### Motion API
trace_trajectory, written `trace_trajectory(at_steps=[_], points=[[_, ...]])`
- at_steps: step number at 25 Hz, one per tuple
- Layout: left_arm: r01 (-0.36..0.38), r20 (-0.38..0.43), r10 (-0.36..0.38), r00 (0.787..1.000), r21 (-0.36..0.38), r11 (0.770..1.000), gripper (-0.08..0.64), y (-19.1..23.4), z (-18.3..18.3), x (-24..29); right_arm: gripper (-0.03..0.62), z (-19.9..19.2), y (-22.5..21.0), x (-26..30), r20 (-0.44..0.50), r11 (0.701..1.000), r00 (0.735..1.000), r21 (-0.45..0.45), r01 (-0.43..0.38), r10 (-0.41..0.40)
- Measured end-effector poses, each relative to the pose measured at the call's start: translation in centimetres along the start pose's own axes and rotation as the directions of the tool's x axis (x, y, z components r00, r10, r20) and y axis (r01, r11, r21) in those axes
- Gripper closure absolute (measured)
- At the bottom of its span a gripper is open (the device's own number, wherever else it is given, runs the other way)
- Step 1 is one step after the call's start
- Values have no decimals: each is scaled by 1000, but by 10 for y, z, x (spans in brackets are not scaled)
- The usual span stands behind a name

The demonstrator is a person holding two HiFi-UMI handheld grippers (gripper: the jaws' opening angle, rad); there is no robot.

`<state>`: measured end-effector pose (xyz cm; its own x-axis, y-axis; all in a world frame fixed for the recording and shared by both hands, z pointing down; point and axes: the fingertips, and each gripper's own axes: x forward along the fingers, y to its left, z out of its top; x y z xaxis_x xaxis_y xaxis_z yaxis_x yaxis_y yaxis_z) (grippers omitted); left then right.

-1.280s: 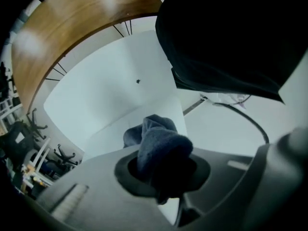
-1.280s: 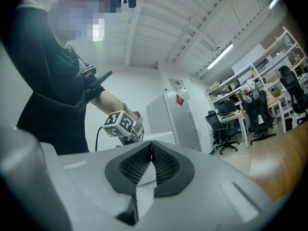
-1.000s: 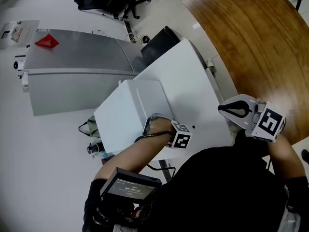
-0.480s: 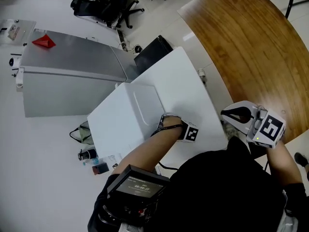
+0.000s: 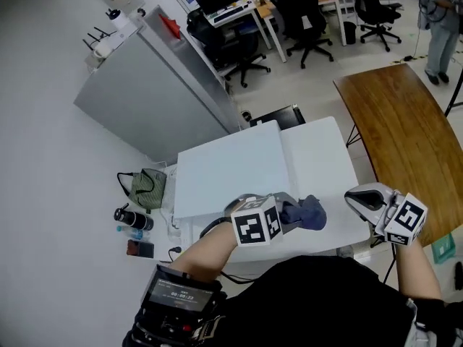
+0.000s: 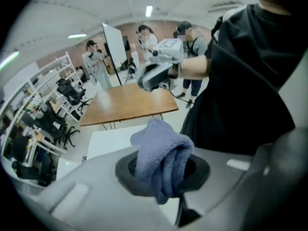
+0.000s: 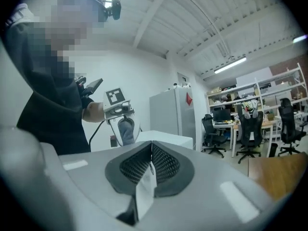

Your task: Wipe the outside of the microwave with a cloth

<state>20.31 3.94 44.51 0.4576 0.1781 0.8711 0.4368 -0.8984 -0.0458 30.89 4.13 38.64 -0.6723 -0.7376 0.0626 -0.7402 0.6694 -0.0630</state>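
The white microwave shows from above, standing on a white table. My left gripper hangs over the table's near edge, just right of the microwave's front corner. It is shut on a bunched blue-grey cloth, which bulges out between the jaws. My right gripper hovers off the table's near right corner, shut with nothing in it. It points toward the left gripper and the cloth. Whether the cloth touches the microwave I cannot tell.
A silver fridge stands behind the microwave to the left. A brown wooden table lies to the right. Office chairs and desks fill the back. A green bag and bottles sit at left. People stand beyond.
The head view has swung up and round. My left gripper came off the microwave's top and moved right along the front edge, and the cloth now shows in it. The right gripper stayed nearby.
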Motion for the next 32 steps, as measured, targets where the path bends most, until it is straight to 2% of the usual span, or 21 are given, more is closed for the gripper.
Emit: trace_trajectory(at_steps=[2, 3, 5, 7, 10, 13, 16, 17, 18, 21, 23, 25, 29, 30, 32], points=[[-77, 103, 83, 991, -60, 995, 503, -22, -30, -41, 586, 7, 43, 18, 4, 1000, 1000, 18, 12, -12], [-119, 149, 131, 980, -91, 989, 503, -32, -43, -60, 586, 10, 65, 25, 8, 999, 1000, 40, 15, -15], [-185, 248, 221, 943, -160, 970, 503, -49, -66, -96, 586, 14, 104, 32, 6, 998, 1000, 63, 18, -18], [-213, 363, 296, 884, -250, 944, 503, -68, -80, -130, 586, 21, 138, 33, -11, 999, 1000, 46, 23, -22], [-187, 507, 378, 775, -387, 903, 503, -109, -94, -165, 585, 34, 176, 23, -16, 999, 999, 19, 31, -30], [-192, 555, 468, 688, -482, 855, 502, -146, -105, -173, 586, 44, 197, 4, -1, 1000, 1000, -6, 22, -22], [-151, 587, 563, 582, -602, 784, 502, -180, -101, -166, 586, 49, 215, -24, 13, 999, 1000, -35, -19, 19], [-131, 592, 588, 551, -634, 762, 502, -191, -98, -162, 586, 46, 223, -35, 12, 999, 999, -40, -30, 30], [-115, 592, 608, 530, -660, 743, 502, -203, -95, -155, 586, 39, 232, -46, 6, 998, 999, -40, -39, 39], [-87, 575, 651, 495, -713, 696, 502, -244, -81, -134, 586, 10, 263, -79, -41, 996, 996, -35, -84, 82], [-89, 567, 667, 483, -726, 681, 502, -267, -63, -125, 585, -9, 273, -99, -67, 994, 992, -16, -111, 110], [-99, 558, 676, 481, -732, 674, 502, -283, -44, -122, 586, -22, 276, -112, -62, 992, 991, 41, -116, 118], [-124, 559, 674, 483, -719, 684, 502, -306, -33, -125, 586, -26, 292, -112, -35, 987, 990, 92, -131, 134], [-131, 553, 683, 477, -723, 678, 502, -311, -36, -130, 586, -24, 298, -109, -28, 986, 990, 94, -136, 139], [-131, 551, 700, 454, -736, 664, 502, -323, -48, -140, 586, -16, 314, -100, -8, 984, 988, 93, -151, 152]])
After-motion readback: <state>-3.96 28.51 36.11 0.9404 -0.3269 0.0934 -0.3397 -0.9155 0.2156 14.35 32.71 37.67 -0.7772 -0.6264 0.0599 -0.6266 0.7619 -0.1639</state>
